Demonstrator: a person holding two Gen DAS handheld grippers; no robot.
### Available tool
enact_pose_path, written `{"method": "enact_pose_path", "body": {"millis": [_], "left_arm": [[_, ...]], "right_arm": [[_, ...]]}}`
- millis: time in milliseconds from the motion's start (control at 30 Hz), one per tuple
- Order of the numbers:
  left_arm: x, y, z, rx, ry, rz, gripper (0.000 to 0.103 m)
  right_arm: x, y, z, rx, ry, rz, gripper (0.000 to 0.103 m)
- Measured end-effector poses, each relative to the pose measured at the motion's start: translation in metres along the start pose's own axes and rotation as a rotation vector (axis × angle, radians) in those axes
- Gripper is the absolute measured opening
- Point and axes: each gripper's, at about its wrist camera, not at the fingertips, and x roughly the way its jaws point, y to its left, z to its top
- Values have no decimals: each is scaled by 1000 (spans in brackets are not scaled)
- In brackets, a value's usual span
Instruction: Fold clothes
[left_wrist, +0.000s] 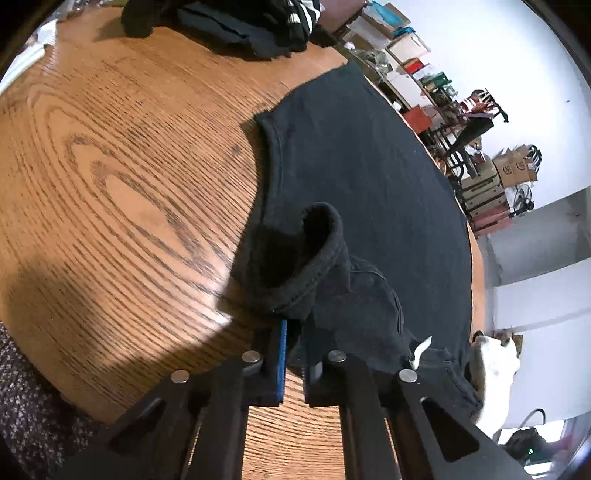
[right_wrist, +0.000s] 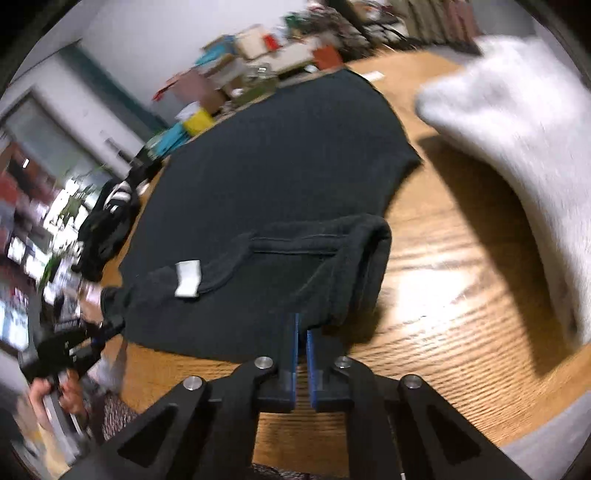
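With both sets of fingers pinched tight on the near shoulders of the black T-shirt (left_wrist: 362, 177), the left gripper (left_wrist: 293, 332) holds one sleeve, the right gripper (right_wrist: 302, 325) the other. The shirt lies flat on the worktop (left_wrist: 129, 184). Uneven lifting could skew the fold or slip a hem. Fabric hides the fingertips, and the right view is blurred.

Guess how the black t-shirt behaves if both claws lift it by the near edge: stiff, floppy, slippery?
Likely floppy: the black t-shirt lies flat, and its sleeve curls over by the left claw. It would probably sag between the left claw and the right claw. Slipping seems unlikely; both pinch soft knit, though the wooden table looks smooth.
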Motion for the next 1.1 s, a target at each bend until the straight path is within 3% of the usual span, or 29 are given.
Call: {"method": "enact_pose_path", "body": {"millis": [333,600,700,733,767,800,833,867,967,1100], "left_arm": [[-25,-8,-7,61,5,19,3],[-64,27,-25,33,-26,21,1],[-62,35,-28,1,21,6,2],[-58,35,-27,-9,34,12,6],[-55,34,-25,-12,38,19,16],[-53,33,-25,-16,41,25,23],[-53,35,-28,-25,45,24,39],[-52,35,-30,-38,51,13,45],[-42,32,-28,-54,74,-9,46],[-27,22,-22,-65,85,14,46]], "right_arm": [[-15,-4,-10,22,9,-10,4],[-20,-14,-30,45,42,-19,1],[-17,-19,-27,102,52,21,9],[-17,-21,-26,116,55,31,17],[-16,-22,-25,130,55,41,33],[-16,-24,-24,143,53,52,38],[-16,-24,-23,151,53,60,44],[-14,-24,-22,158,54,65,48],[-5,-22,-19,178,62,79,49],[14,-20,-12,198,83,70,49]]}}
